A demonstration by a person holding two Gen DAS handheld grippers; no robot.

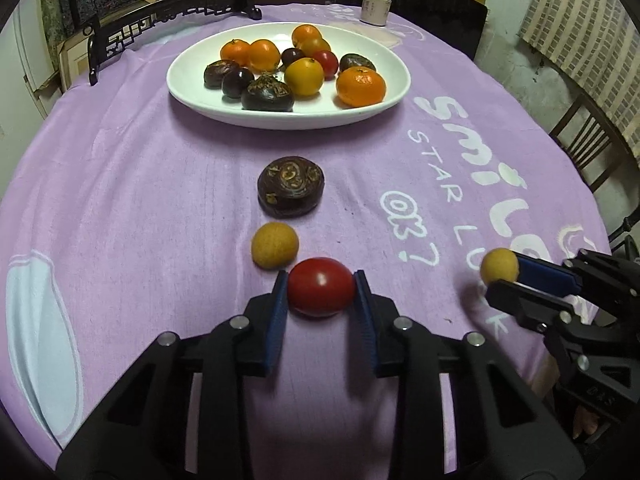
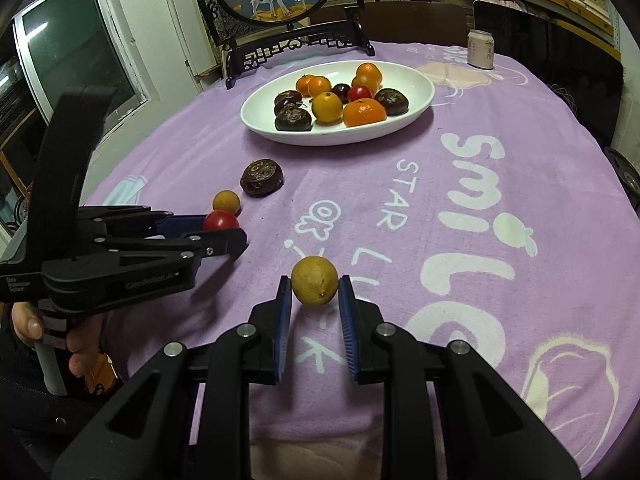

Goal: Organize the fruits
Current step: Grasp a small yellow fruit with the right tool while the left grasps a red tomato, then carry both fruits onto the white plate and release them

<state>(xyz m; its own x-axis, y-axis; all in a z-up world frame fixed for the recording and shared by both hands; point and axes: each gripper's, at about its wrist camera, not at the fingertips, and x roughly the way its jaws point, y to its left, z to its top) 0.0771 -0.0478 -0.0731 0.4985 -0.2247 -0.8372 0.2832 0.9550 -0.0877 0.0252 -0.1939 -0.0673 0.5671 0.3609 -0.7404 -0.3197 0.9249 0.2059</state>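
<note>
At lower centre of the left wrist view, the left gripper [image 1: 321,286] has its blue-padded jaws clamped on a round red tomato [image 1: 321,287], with a small yellow-brown round fruit [image 1: 275,245] touching it just above and a dark brown wrinkled fruit [image 1: 291,185] higher still on the purple cloth-covered desk [image 1: 140,184]. At lower centre of the right wrist view, the right gripper [image 2: 315,288] grips a second yellow-brown round fruit [image 2: 314,286]. A white oval plate [image 1: 192,84] at upper centre holds oranges and dark fruits.
</note>
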